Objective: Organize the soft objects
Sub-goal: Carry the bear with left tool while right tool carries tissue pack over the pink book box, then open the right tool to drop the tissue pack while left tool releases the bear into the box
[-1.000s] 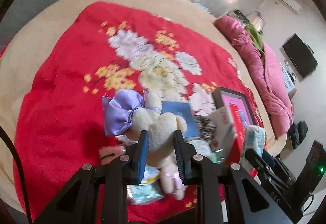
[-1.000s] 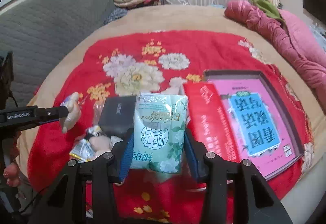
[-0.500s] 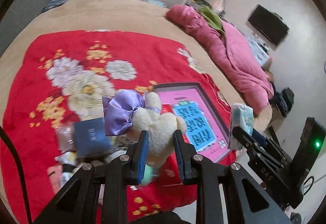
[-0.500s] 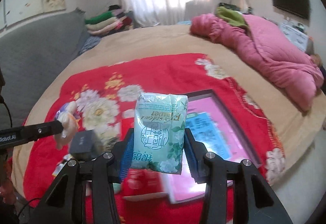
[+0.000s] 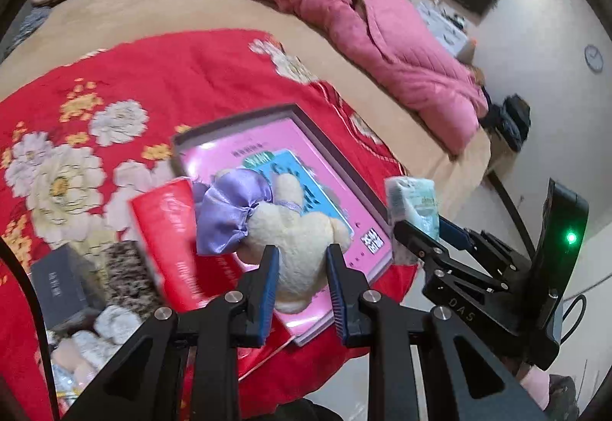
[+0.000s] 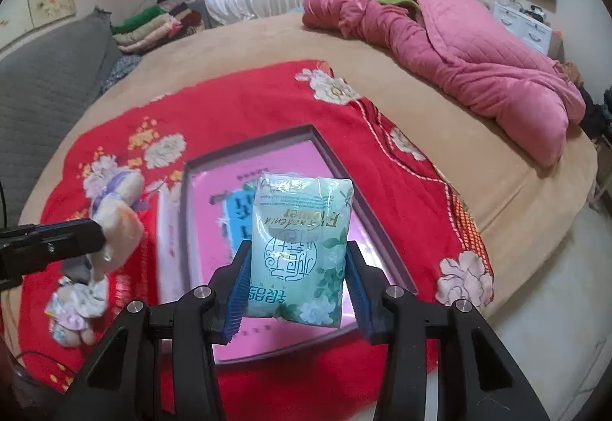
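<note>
The left hand-held gripper [image 5: 301, 266] is closed to a narrow gap on a cream plush toy with a purple satin bow [image 5: 290, 226]; both blue finger pads [image 5: 267, 287] press the toy's lower body. The toy is held in the air, head and bow projecting ahead of the fingertips.

The right hand-held gripper [image 6: 296, 279] is closed at a wider gap on a pale green plastic tissue pack with printed flowers [image 6: 302, 248]. The pack stands upright between the pads, most of it above the fingertips.

Directly beyond and below both grippers lies a flat grey-rimmed box with a pink and blue printed cover [image 6: 283, 160]. It rests on a red floral blanket [image 6: 248, 103] spread over a tan bed [image 6: 248, 38]. To the left of the left gripper, a red carton [image 5: 168, 229] lies against the box edge. Further left and nearer are a dark grey box [image 5: 57, 283] and a pile of small soft items [image 5: 88, 348]. Far ahead and to the right, a bunched pink quilt [image 6: 459, 53] lies along the bed edge.
</note>
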Motion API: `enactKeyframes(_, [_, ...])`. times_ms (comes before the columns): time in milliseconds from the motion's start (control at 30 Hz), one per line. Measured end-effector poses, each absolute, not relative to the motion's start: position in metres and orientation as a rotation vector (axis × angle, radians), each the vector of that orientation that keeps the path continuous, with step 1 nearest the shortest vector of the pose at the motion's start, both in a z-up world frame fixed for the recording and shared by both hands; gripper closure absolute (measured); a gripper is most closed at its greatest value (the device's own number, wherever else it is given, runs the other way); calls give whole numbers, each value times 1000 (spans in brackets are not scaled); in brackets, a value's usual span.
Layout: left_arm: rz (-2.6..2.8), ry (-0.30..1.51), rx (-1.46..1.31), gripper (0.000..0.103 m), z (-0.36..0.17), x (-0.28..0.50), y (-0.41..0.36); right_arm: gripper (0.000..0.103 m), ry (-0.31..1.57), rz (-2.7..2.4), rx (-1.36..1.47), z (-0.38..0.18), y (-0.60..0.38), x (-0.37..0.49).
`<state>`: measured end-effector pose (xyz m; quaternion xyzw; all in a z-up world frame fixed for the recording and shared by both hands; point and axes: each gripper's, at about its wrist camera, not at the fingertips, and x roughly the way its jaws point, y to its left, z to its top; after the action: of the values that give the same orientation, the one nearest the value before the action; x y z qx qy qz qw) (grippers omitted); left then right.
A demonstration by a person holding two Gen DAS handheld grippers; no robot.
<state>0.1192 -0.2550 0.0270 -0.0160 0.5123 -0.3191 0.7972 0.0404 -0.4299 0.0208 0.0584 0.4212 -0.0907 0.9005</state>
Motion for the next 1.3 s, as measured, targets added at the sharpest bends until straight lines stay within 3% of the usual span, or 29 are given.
enactKeyframes(667, [-764, 1304, 208, 77, -50, 115, -334, 55, 1085, -138, 162, -53, -479, 78])
enactKeyframes(1300, [-784, 1388, 255, 75, -79, 123, -352, 52, 1159, -157, 160, -67, -487, 93])
